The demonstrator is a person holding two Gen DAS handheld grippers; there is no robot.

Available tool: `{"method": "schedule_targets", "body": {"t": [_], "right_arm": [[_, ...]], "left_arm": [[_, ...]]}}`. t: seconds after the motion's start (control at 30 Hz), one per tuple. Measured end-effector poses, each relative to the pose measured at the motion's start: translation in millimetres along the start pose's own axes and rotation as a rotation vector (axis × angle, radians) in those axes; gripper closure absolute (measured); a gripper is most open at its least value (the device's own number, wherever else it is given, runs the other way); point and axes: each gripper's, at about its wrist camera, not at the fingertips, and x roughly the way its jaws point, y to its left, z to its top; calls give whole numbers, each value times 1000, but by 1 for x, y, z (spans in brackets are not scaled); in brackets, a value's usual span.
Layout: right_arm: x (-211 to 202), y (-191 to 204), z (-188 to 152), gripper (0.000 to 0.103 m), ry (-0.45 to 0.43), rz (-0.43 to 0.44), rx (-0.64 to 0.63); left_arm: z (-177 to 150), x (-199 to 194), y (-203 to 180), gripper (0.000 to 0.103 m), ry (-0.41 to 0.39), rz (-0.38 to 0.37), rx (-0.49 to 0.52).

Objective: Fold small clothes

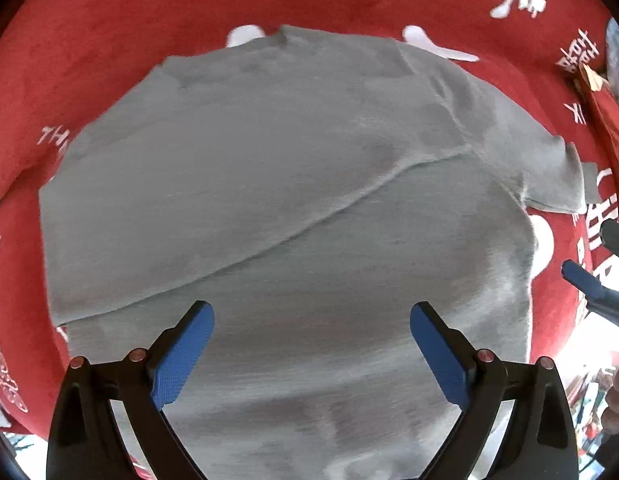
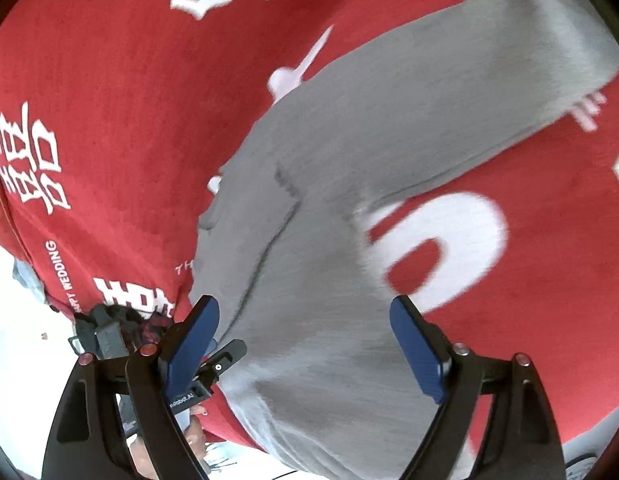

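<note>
A grey T-shirt [image 1: 277,184] lies spread flat on a worktop covered by a red cloth [image 1: 109,28] printed with white characters and lettering. In the left wrist view the garment fills most of the frame: its left side looks already folded in, leaving a straight edge on the left and a diagonal crease [image 1: 349,200] running from near left up toward the far right, while a short sleeve [image 1: 549,172] sticks out on the right. The left hand-held gripper [image 1: 311,356] hovers over the near part of the shirt with its blue pads spread wide and nothing between them. In the right wrist view the right hand-held gripper [image 2: 304,352] is likewise wide apart and empty, poised above the near hem region, with the shirt's body [image 2: 389,140] stretching away toward the far right. The fabric reads as a thin, light knit: soft, limp, with no stiffness of its own, so it will likely drape and sag from any pinch point and may drag or wrinkle across the fuzzy red cloth. It is not fragile or slippery. A sensible hold, by my judgement, is a pinch at an edge: the protruding sleeve or the right-side hem corner, taking both layers so the fold carries over evenly, since a grasp in the flat middle would only bunch the cloth.
</note>
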Motion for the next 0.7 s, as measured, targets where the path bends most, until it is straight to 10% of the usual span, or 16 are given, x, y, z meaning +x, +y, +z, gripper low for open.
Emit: {"method": "schedule_targets", "body": {"t": [0.4,0.7], "right_arm": [[-85,-120,38,13,-224,-108,277],[-109,-180,79,13,-403,42,454]], "left_arm": [[28,11,-98,4,-44,-7,64],[52,20,-144,4,-83,8,44]]}}
